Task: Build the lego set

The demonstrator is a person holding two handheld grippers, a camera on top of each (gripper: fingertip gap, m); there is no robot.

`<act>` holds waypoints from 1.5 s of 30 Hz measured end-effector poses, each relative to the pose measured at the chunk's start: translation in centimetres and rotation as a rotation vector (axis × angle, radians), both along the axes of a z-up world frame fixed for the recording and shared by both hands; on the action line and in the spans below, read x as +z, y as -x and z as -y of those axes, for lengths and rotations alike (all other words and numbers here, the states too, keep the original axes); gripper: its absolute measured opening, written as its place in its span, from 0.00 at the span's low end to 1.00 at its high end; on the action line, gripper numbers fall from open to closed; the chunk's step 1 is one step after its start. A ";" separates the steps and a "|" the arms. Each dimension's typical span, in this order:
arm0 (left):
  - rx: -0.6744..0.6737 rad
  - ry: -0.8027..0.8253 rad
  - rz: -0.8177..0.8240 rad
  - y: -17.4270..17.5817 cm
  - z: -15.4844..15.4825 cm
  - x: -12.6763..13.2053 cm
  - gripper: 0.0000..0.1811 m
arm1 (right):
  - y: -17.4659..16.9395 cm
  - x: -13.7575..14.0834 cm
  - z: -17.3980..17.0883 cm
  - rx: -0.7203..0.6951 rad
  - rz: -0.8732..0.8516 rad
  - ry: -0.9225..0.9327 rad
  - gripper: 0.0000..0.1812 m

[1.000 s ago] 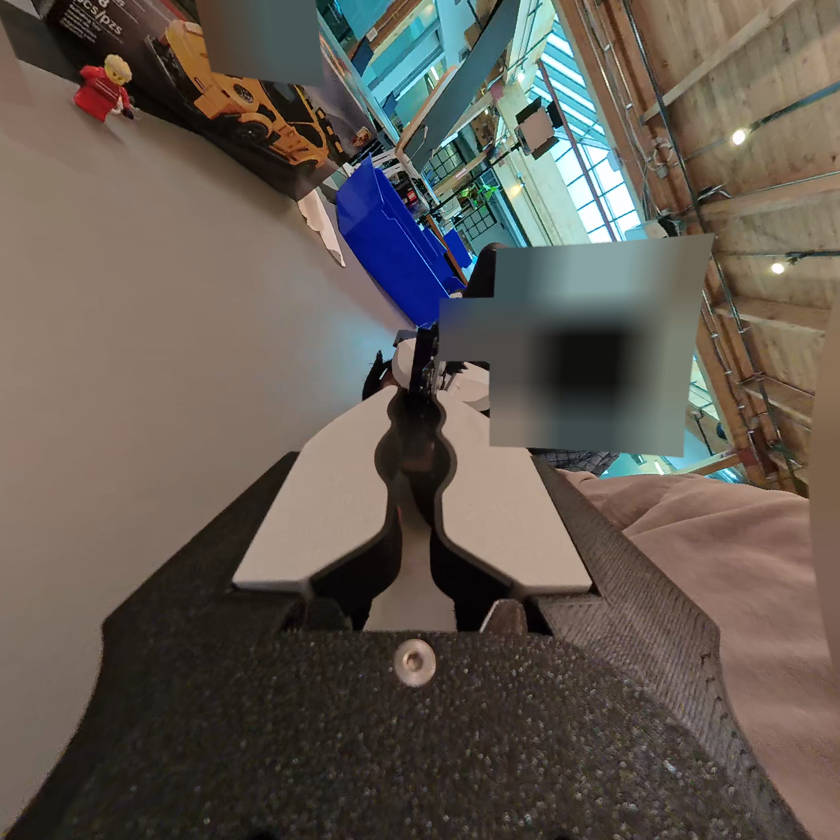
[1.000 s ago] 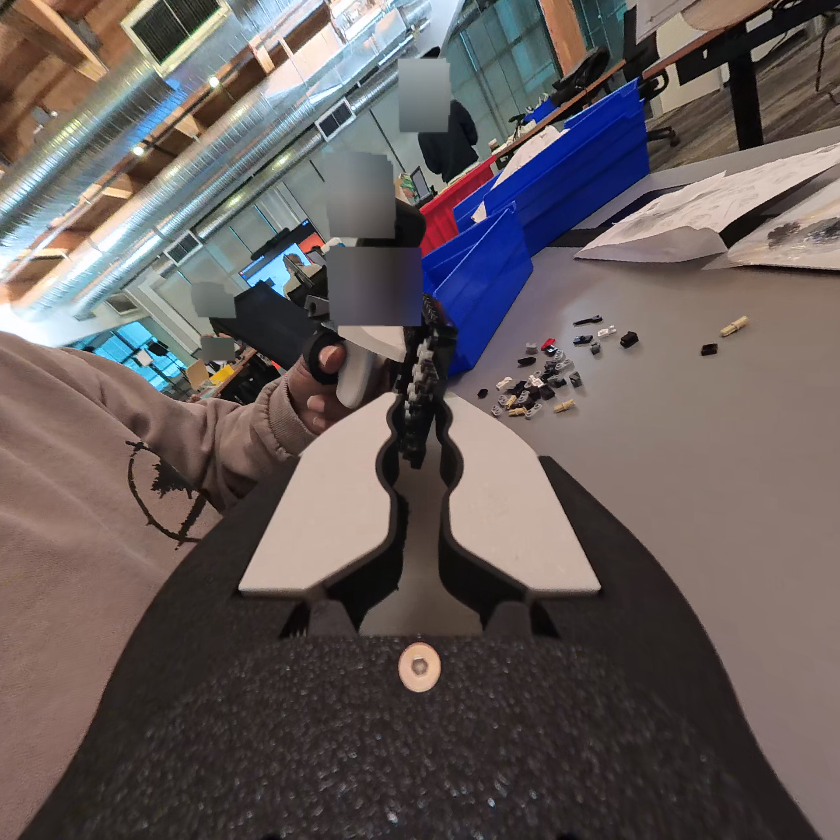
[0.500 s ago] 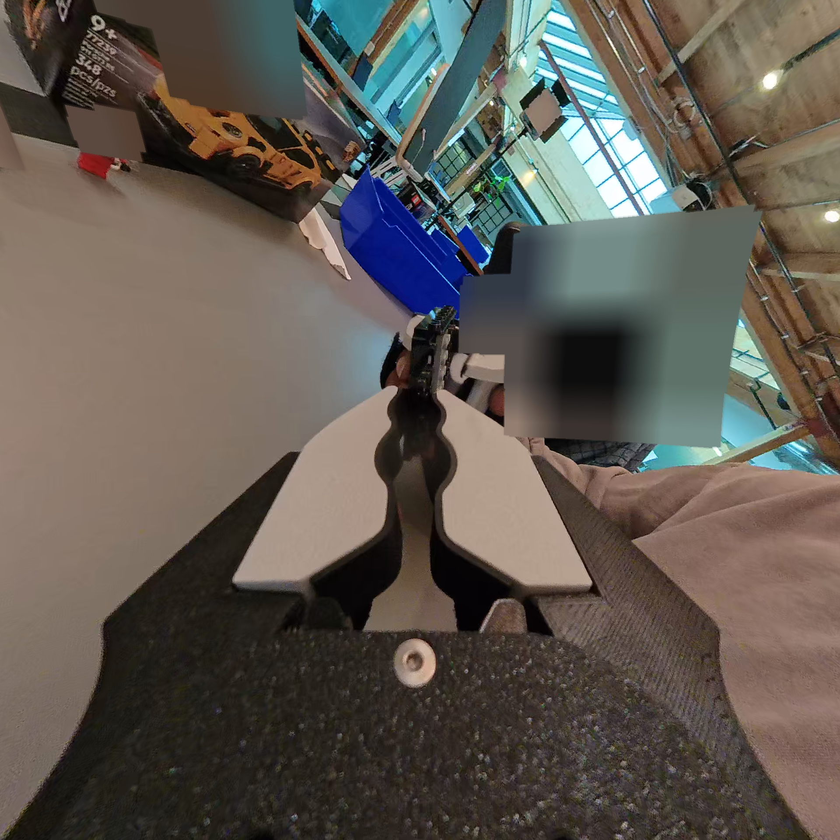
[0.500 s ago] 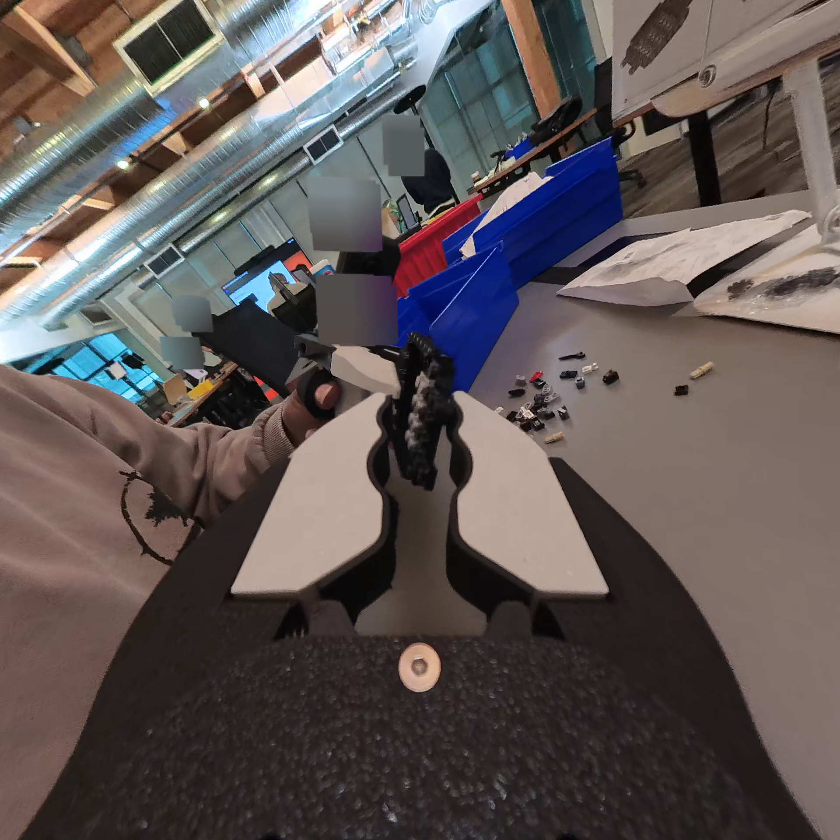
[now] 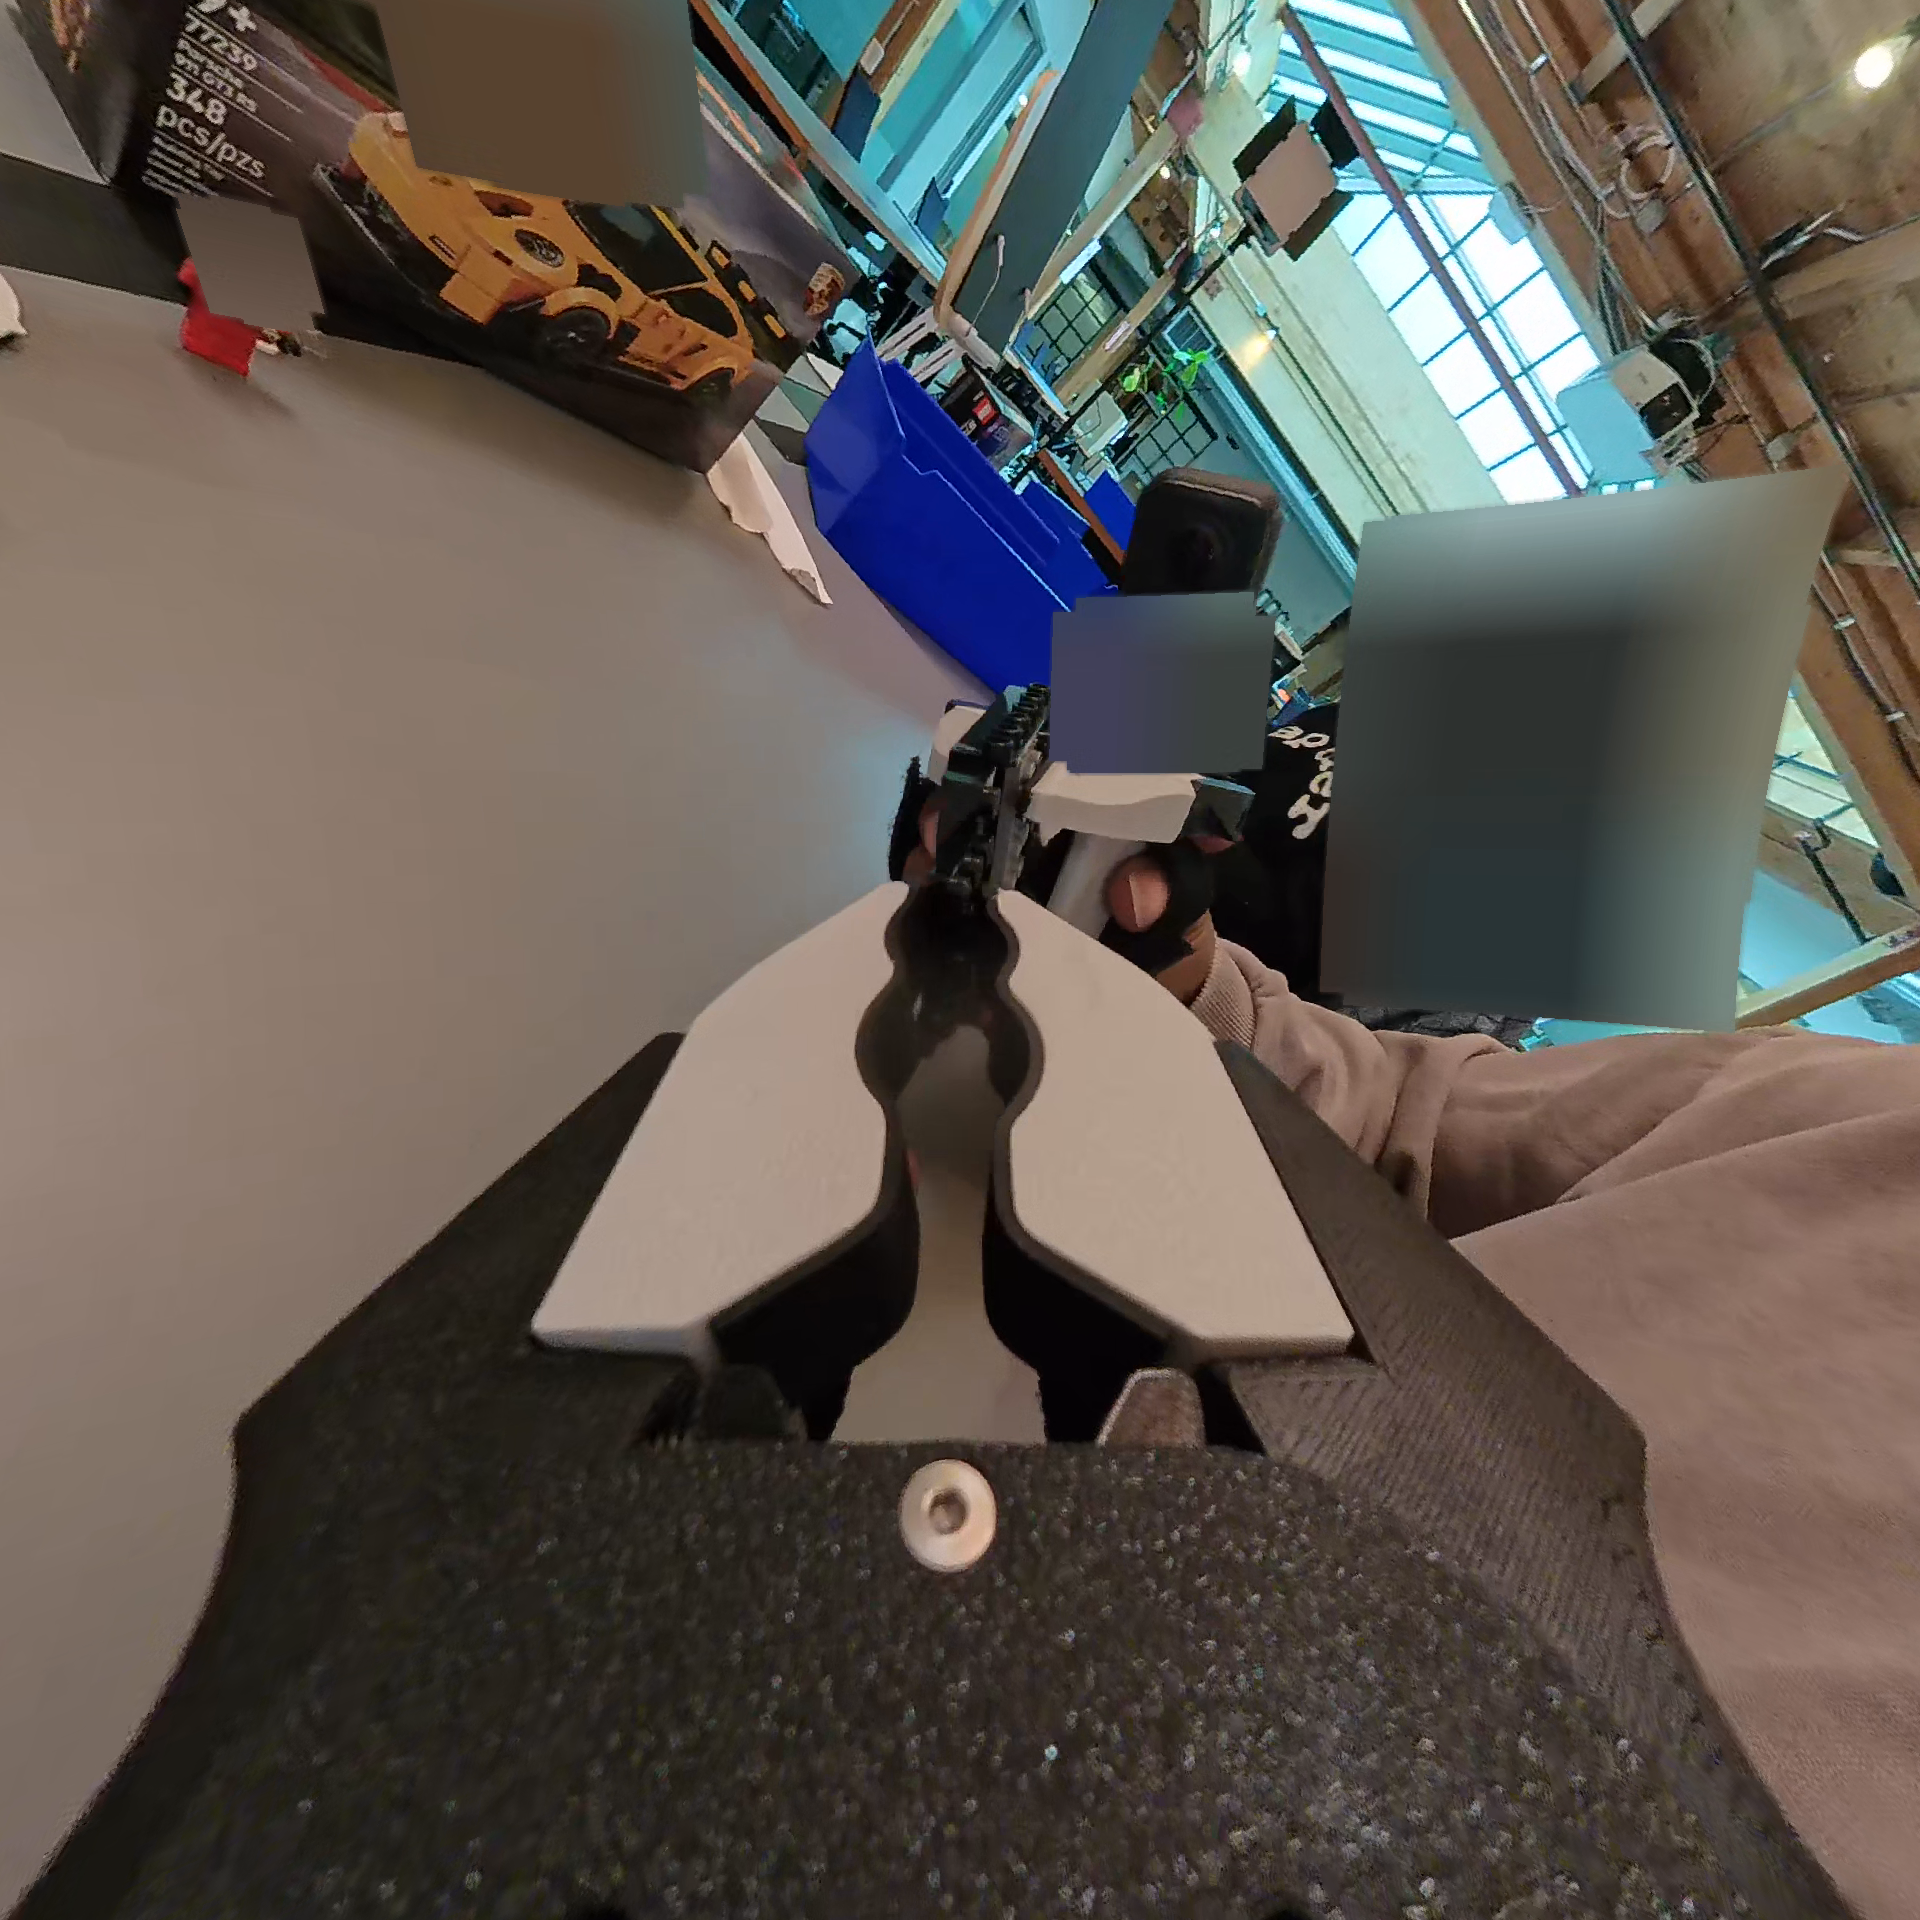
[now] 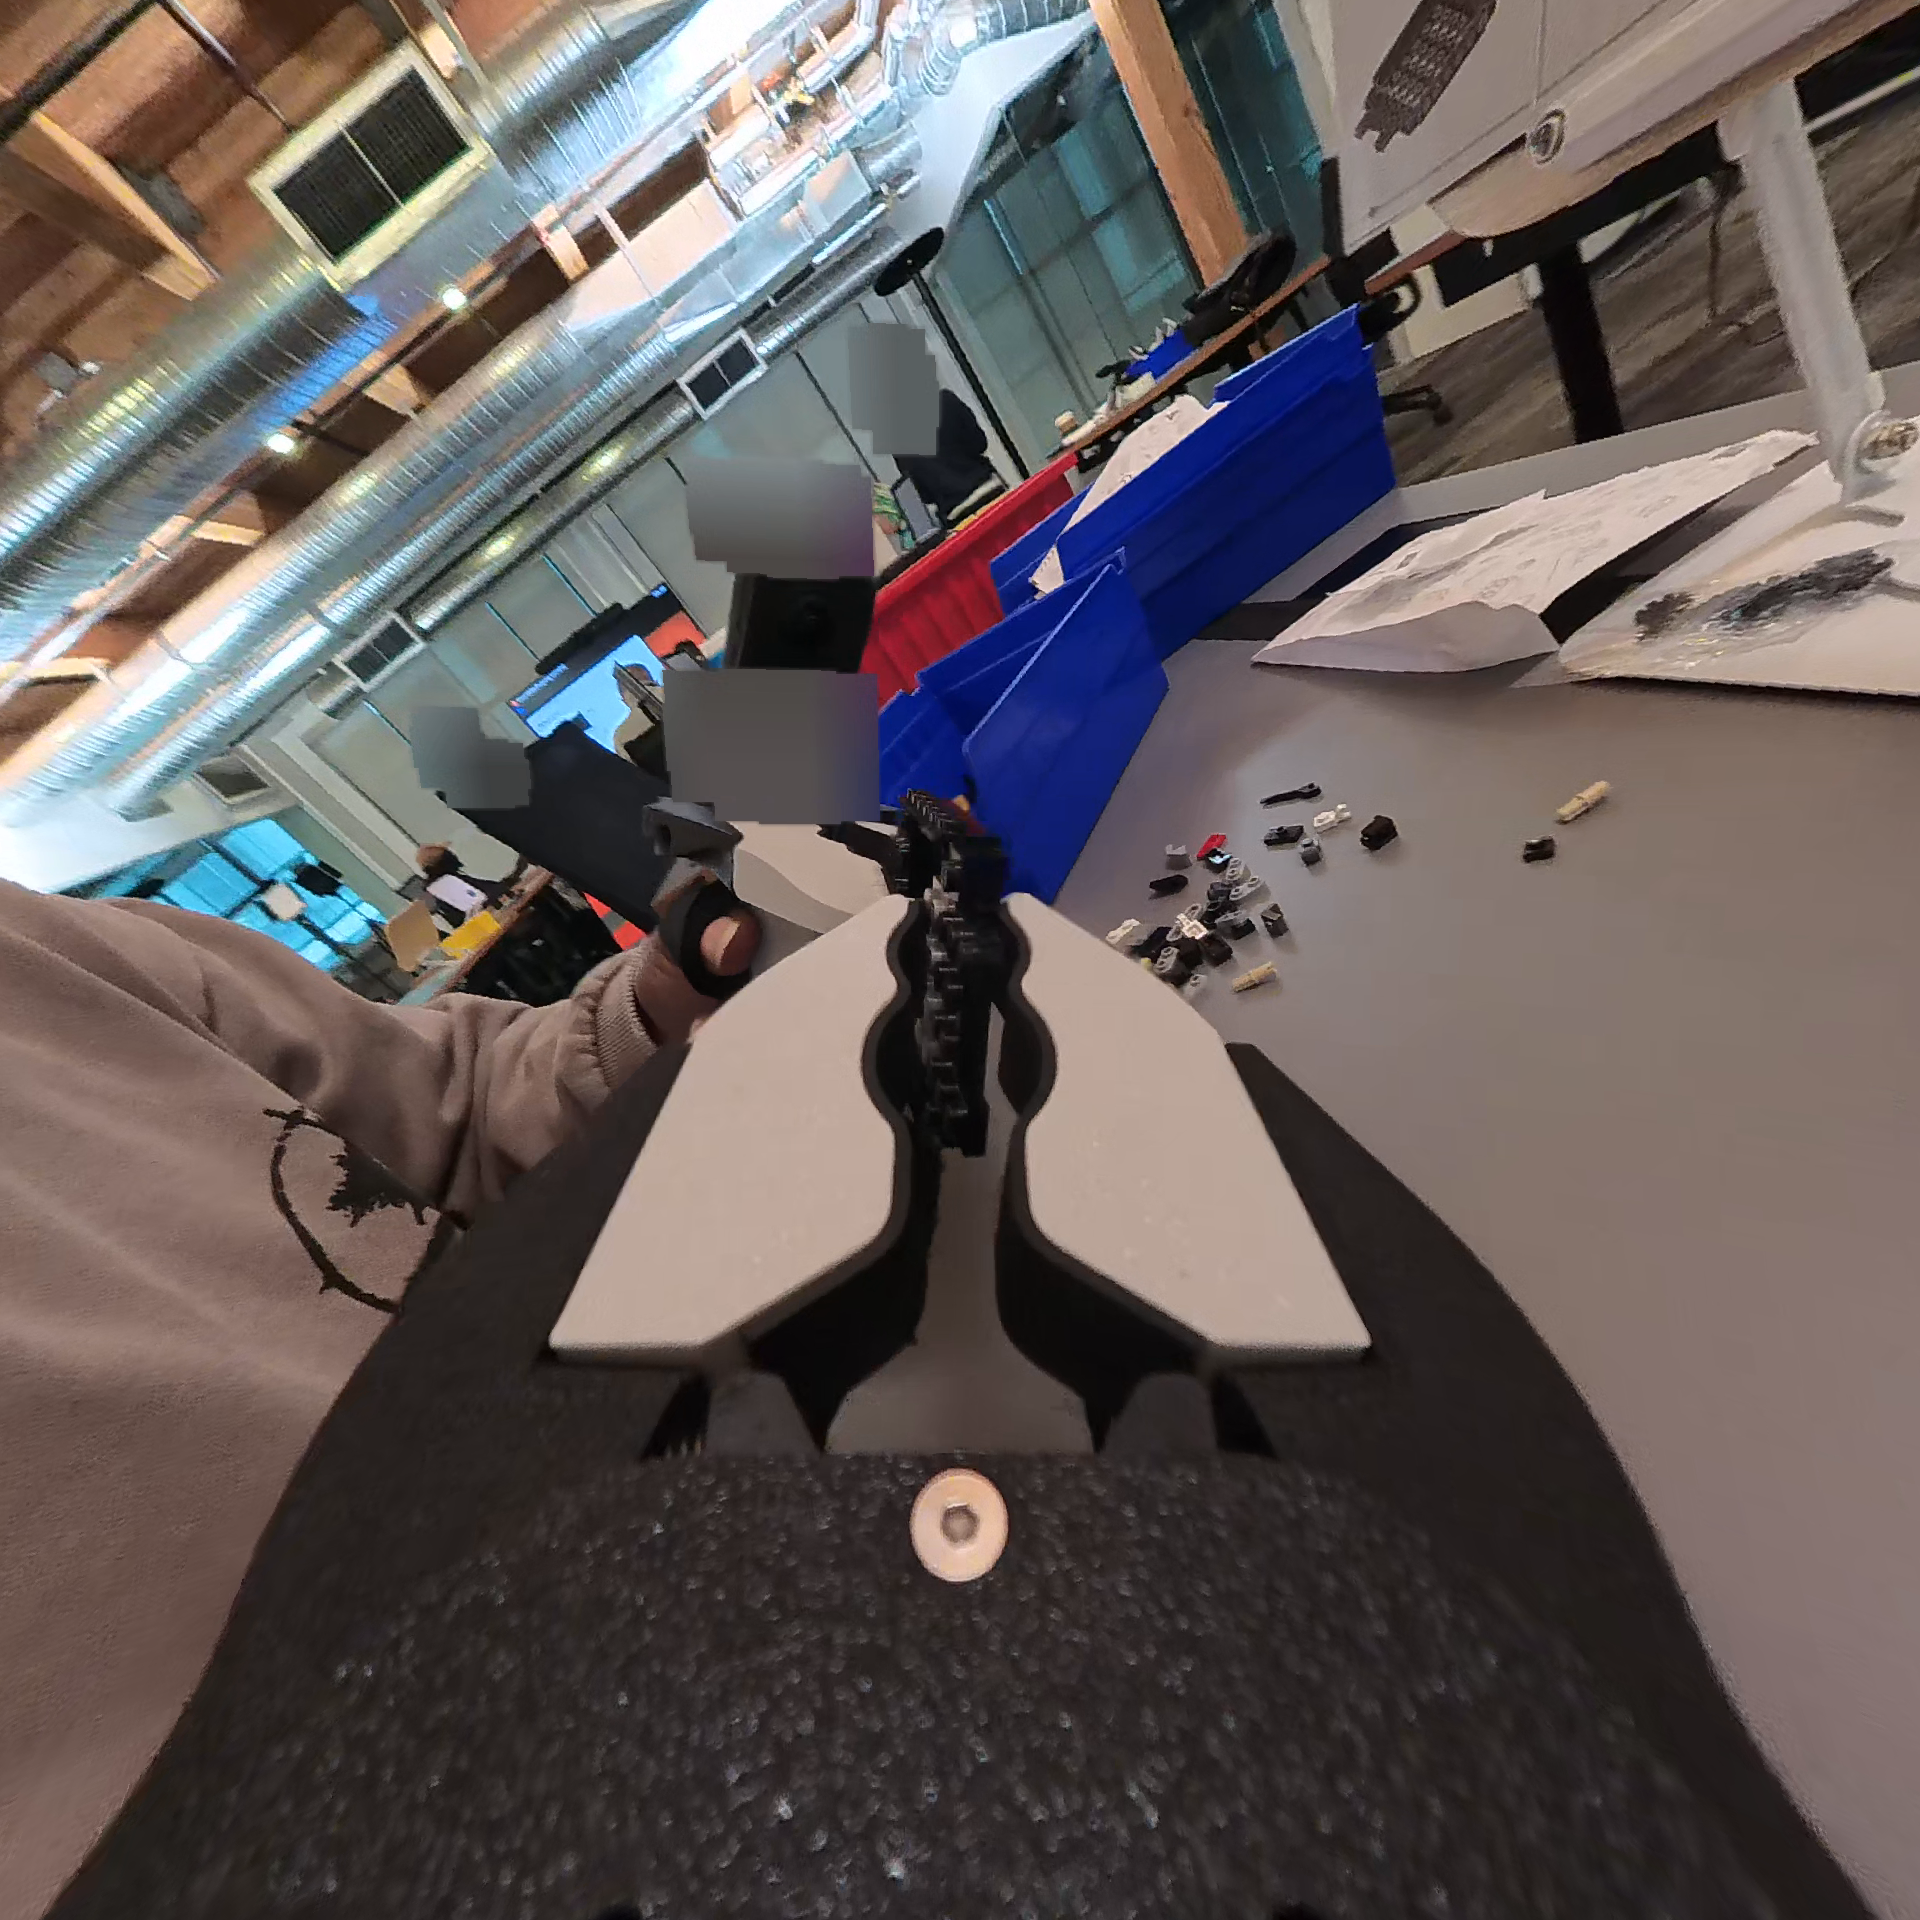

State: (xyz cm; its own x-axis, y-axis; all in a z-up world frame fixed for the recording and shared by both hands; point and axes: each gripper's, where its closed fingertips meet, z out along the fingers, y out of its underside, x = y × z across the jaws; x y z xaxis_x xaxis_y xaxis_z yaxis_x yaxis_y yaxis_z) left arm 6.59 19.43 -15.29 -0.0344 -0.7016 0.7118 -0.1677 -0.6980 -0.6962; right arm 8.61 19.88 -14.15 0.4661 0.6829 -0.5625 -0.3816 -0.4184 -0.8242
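Note:
A black studded lego assembly [image 5: 987,800] is held in the air above the grey table [image 5: 364,779], gripped from both ends. My left gripper [image 5: 951,909] is shut on its near end. The right gripper's white fingers [image 5: 1112,805] show beyond it, with a gloved hand on them. In the right wrist view my right gripper [image 6: 956,920] is shut on the same assembly [image 6: 951,997], which reaches deep between its fingers. The left gripper [image 6: 800,883] meets it from the far side. Several loose small pieces [image 6: 1216,925] lie on the table to the right.
Blue bins [image 6: 1070,748] and a red one [image 6: 945,603] stand at the table's far side, with paper bags and a booklet [image 6: 1455,603] at the right. The lego box [image 5: 520,249] and a red minifigure [image 5: 223,332] stand far left. A person's beige sleeve [image 6: 208,1091] is close by. The grippers are tip to tip, or close to it.
Both grippers have stayed shut on the assembly while tilting and shifting together. The assembly now sits deeper between the right gripper's fingers.

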 end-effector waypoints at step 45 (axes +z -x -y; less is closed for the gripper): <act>0.077 -0.101 -0.004 -0.3 -0.2 0.1 0.06 | -0.7 0.2 -0.7 -0.107 0.031 -0.026 0.07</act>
